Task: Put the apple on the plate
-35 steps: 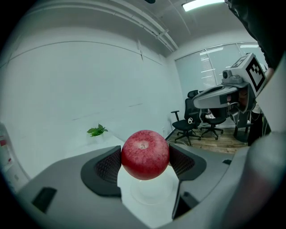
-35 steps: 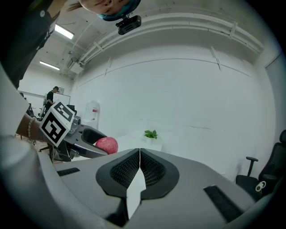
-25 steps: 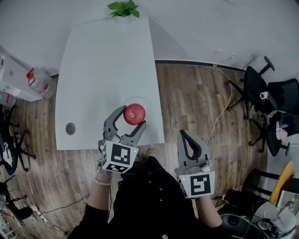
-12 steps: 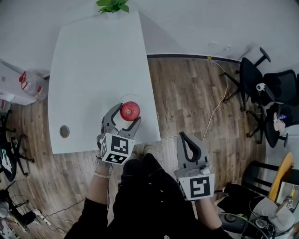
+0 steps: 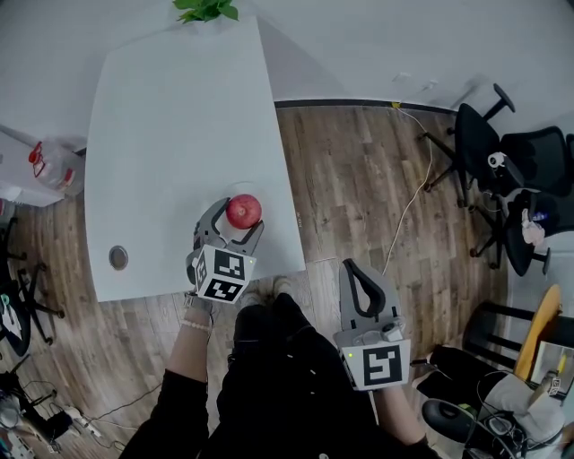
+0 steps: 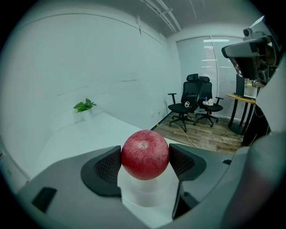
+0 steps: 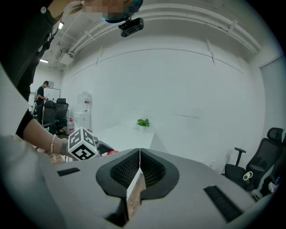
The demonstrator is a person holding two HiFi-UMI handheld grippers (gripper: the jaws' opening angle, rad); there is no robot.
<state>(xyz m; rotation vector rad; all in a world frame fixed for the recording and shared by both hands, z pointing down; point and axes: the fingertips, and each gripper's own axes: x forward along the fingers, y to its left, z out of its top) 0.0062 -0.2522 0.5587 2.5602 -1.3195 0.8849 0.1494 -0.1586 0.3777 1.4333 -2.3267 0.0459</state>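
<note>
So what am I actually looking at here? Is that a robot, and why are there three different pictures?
There is no robot here. A person holds a two-jawed clamp, called a gripper, in each hand. The head view comes from a camera on the person's head, looking down. The other two views come from a camera riding on each gripper, looking along its jaws. The left gripper has its jaws closed on a red apple, over a white plate near the front edge of the table. The right gripper is shut and empty, held over the wooden floor beside the table. Also on the table are a small plant at the far end and a small round disc.
</note>
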